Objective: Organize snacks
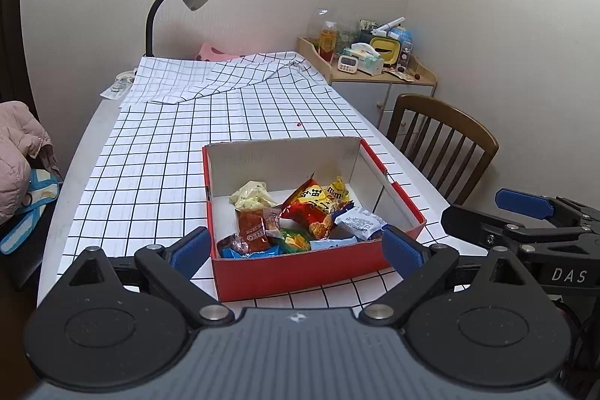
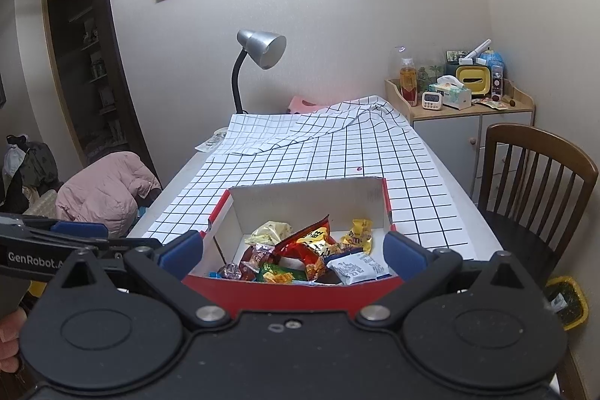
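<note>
On the left half of the checked tablecloth nothing of the task is seen; the snacks are all gathered in the red box, which is set near the front edge of the table. Straight ahead of the left gripper the box is found, its near wall framed between the two blue pads, which are held wide apart and clamp nothing. Inside, a pale yellow packet lies to the left, a red chip bag is tilted in the middle, and a white wrapper rests at the right. Further right, the right gripper is likewise spread wide and empty, with the box just ahead of it. Both grippers are judged about equally near, the box running away from them.
</note>
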A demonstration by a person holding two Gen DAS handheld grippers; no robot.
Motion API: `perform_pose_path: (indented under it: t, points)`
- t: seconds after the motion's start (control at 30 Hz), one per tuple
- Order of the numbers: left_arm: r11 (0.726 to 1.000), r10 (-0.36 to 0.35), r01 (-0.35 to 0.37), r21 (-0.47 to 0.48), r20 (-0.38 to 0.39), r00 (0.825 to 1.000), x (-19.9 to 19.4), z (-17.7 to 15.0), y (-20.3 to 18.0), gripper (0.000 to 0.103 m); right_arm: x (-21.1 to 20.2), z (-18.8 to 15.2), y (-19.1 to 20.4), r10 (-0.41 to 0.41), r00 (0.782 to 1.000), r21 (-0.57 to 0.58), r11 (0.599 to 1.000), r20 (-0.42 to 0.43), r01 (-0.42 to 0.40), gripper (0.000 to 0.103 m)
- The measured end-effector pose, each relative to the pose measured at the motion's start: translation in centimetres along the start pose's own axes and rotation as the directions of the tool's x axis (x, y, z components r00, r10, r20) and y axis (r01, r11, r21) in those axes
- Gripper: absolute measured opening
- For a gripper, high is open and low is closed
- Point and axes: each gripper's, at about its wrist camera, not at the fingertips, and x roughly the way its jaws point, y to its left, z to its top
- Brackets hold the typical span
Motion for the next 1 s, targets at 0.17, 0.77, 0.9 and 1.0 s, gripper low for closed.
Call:
perform_pose_path:
  t: [0.17,0.77,0.9,1.0]
  points:
    - [1.0,0.008,-0.008,-0.004,0.009,1.0,-0.1,0.2,0.0,0.098,0.0,0.2,0.0,-0.001,1.0,-0.002,1.0,0.004,0.001,0.103]
    - [1.0,0.012,-0.011,-0.027,0.037,0.999,-1.1,0.4,-0.3,0.098,-0.4,0.9,0.0,-0.012,1.0,0.005,1.0,0.003,0.012,0.103]
    - [1.0,0.013,-0.012,-0.022,0.046,0.999,-1.4,0.5,-0.4,0.098,-0.5,1.1,-0.2,-0.011,1.0,0.026,1.0,-0.005,0.011,0.103]
    - [1.0,0.011,-0.01,-0.025,0.045,0.999,-1.5,0.5,-0.4,0.098,-0.7,1.2,-0.2,-0.011,1.0,0.018,1.0,0.0,0.011,0.103]
